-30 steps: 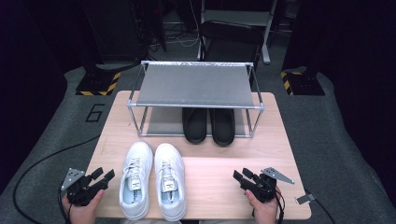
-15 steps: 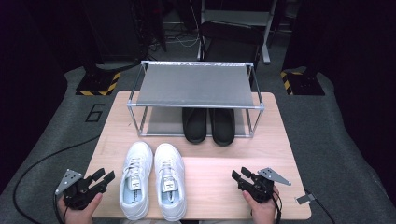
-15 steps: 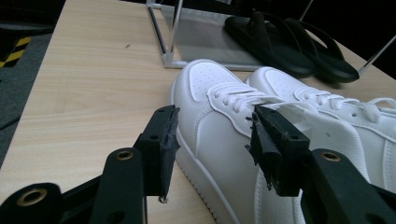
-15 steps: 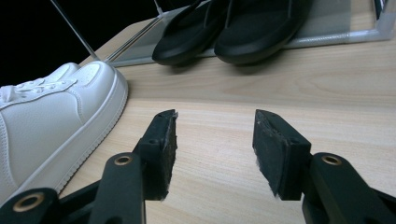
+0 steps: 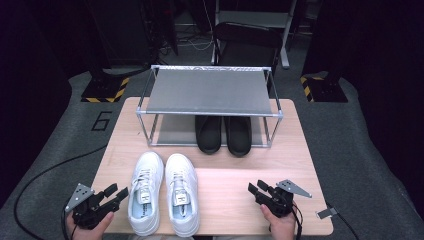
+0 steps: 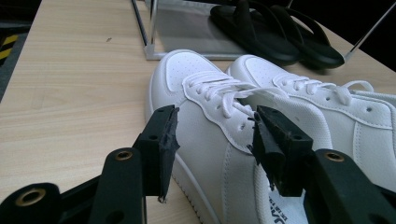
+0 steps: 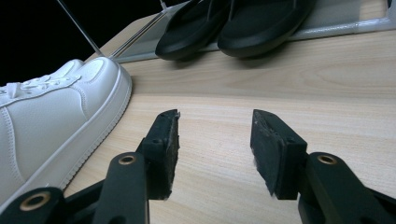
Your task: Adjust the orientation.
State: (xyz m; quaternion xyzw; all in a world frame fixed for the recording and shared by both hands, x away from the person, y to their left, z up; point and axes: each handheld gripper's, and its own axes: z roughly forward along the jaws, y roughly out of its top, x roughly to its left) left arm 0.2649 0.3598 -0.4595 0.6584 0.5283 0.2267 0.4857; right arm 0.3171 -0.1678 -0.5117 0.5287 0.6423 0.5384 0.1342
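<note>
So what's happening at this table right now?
A person holds a gripper in each hand at a wooden table. The left gripper, jaws open, points at the left white sneaker of a pair. The right gripper is open over bare wood. Black sandals sit under a metal shoe rack.

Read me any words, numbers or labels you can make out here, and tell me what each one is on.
"6": a large numeral on the grey floor mat, left of the table.
Insole labels inside the two white sneakers: dark print, too small and blurred to read in the high view.
Dark print inside the left sneaker, in the left gripper view: cut off, unreadable.
</note>
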